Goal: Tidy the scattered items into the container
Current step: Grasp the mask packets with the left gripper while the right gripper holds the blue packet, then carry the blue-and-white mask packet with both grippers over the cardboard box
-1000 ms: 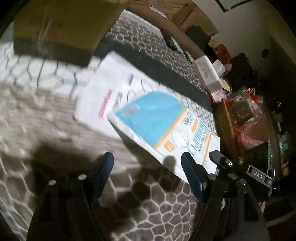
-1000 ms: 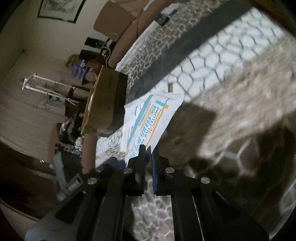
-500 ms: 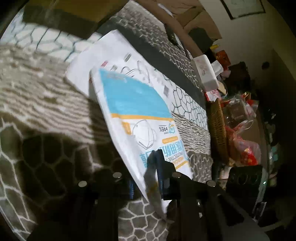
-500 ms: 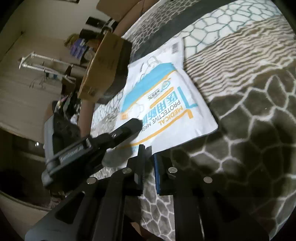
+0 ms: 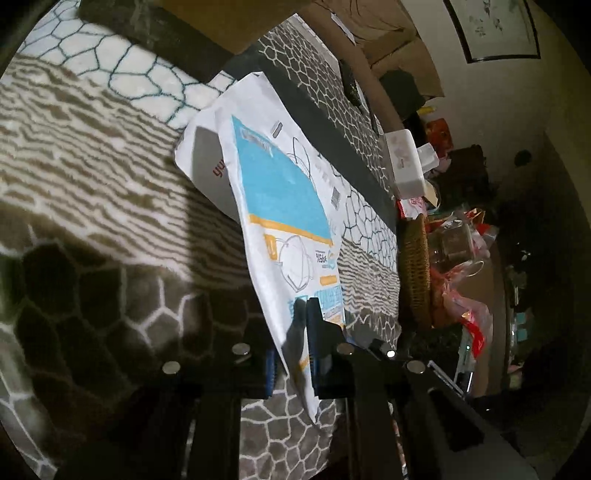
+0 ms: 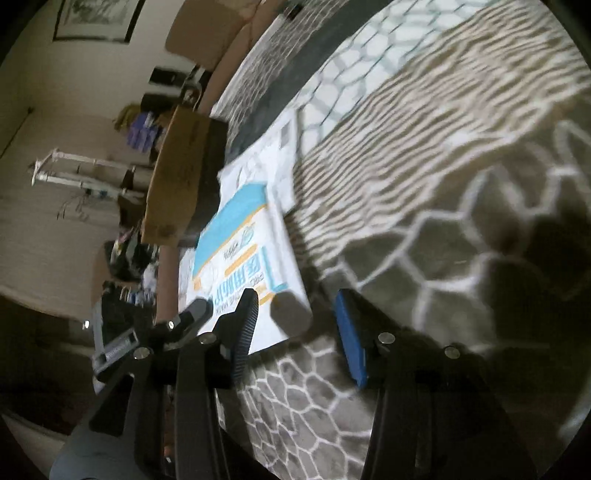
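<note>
Since a second earlier, left gripper had clamped the mask packet, lifting its near edge off the patterned rug; right gripper had just been opening, nothing between; packet read "PROTECTIVE MASK"; cardboard box beyond.

The room is dim. A patterned rug with honeycomb and wavy stripes in brown, grey and white covers the floor. A framed picture hangs on the pale wall. A woven basket stands amid clutter, and a white rack stands near the wall.
</note>
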### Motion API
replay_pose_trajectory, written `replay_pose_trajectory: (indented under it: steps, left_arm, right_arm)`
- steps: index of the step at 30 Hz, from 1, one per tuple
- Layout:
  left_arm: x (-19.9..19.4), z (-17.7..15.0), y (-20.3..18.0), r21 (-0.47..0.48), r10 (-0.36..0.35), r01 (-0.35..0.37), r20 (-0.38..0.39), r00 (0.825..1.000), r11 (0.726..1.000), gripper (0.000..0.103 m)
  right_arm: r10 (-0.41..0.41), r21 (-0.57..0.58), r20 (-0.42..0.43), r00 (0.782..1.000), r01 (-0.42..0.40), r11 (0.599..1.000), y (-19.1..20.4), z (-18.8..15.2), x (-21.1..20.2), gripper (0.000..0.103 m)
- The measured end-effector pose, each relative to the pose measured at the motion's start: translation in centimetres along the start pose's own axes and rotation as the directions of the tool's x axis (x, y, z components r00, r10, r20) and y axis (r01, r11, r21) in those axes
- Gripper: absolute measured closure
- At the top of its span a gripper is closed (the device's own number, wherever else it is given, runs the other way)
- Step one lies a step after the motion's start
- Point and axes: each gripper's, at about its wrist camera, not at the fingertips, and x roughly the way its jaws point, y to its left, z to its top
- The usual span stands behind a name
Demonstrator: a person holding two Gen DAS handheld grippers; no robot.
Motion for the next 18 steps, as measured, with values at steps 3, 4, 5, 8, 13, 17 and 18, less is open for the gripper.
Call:
replay_pose_trajectory:
  steps: [3,4,5,8,13,17,18]
  left_arm:
    - [0.3,0.0,-0.1,0.015,0.032,-0.032,-0.003,0.999,0.999,0.090]
    - [0.3,-0.1,-0.2,0.024,0.048,-0.048,-0.002,0.999,0.999,0.090]
    - [0.4,-0.1,-0.2,0.035,0.063,-0.063,-0.002,0.998,0.997,0.090]
    - [0.4,-0.3,-0.7,0.080,0.107,-0.106,0.002,0.994,0.991,0.090]
    - [-0.6,-0.7,-3.1,0.214,0.189,-0.194,0.045,0.981,0.957,0.089]
    - [-2.3,-0.5,-5.3,0.314,0.222,-0.240,0.092,0.971,0.919,0.089]
    - [-2.8,-0.2,-5.7,0.320,0.215,-0.234,0.096,0.972,0.918,0.089]
  right_arm:
    - [0.001,-0.052,-0.032,0.999,-0.003,0.999,1.3,-0.2,1.6,0.071]
    - [0.006,-0.063,-0.039,0.999,-0.009,0.998,1.7,-0.3,2.0,0.082]
    - [0.012,-0.073,-0.038,0.999,-0.014,0.997,2.1,-0.4,2.2,0.093]
    - [-0.023,-0.137,-0.014,1.000,0.021,0.990,3.6,-0.8,1.7,0.094]
    - [-0.125,-0.302,0.037,0.991,0.131,0.944,7.3,-1.8,0.0,0.094]
    - [-0.147,-0.386,0.086,0.985,0.169,0.907,10.1,-2.4,-1.5,0.095]
    - [-0.137,-0.395,0.095,0.986,0.164,0.904,10.8,-2.4,-1.9,0.095]
